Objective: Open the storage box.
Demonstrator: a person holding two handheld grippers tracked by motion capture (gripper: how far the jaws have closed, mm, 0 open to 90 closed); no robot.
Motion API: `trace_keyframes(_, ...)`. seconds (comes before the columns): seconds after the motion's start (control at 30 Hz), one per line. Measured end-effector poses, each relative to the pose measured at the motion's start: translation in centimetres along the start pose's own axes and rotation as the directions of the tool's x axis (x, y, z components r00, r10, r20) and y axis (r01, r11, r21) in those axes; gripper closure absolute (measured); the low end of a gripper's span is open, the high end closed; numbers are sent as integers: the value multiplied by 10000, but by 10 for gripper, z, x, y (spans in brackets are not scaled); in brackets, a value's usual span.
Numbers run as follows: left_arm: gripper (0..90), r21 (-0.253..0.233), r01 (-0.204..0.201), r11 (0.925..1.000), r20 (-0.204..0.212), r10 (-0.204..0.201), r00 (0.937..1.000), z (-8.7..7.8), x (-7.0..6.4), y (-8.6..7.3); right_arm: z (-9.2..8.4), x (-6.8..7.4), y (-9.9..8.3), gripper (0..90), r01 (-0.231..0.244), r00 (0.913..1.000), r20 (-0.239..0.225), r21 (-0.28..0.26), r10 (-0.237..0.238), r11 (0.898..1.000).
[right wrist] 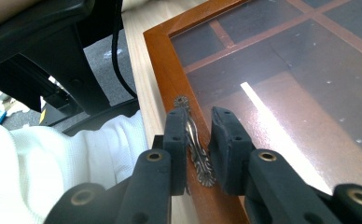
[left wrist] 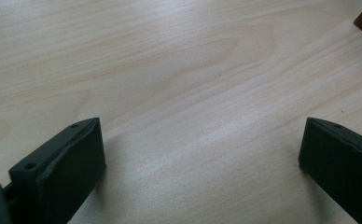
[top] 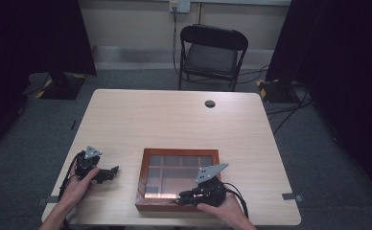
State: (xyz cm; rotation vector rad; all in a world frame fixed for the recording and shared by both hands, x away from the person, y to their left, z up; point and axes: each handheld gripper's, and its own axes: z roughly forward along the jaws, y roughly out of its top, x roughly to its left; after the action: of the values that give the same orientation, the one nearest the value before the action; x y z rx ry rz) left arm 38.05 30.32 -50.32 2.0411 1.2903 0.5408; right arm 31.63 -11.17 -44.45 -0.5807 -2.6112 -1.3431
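Right gripper view, low centre of frame: right tool (right wrist: 198, 144) nearly shut, straddling a small ornate metal handle (right wrist: 194, 140) on the near rim of the wooden box (right wrist: 158, 60); left pad seemingly against it, right pad with a sliver of gap, so firm grasp not certain. Handle's long axis in line with the jaws, along the rim toward upper left. Glass lid (right wrist: 281, 70) spreading to upper right, over compartments.

High view: right tool (top: 186, 195) at the box's (top: 179, 152) lower edge, far nearer than the left tool (top: 111, 173), left of the box on the counter (top: 174, 115).

Left gripper view: left tool (left wrist: 200, 163) released, wide apart over bare counter (left wrist: 170, 70).
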Motion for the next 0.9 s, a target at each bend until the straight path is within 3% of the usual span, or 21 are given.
trace_keyframes(0.2,0,-56,29,10000,112,-28,9999,1,-1,0,2,1,1,806,-113,9998,-137,71,114,9999)
trace_keyframes(0.77,0,32,-130,9999,157,129,9998,0,0,1,2,1,6,825,247,9995,-181,257,-242,9994)
trace_keyframes(0.9,37,9,67,10000,122,-67,9999,-2,0,1,0,2,11,829,289,9992,-262,69,-287,9996)
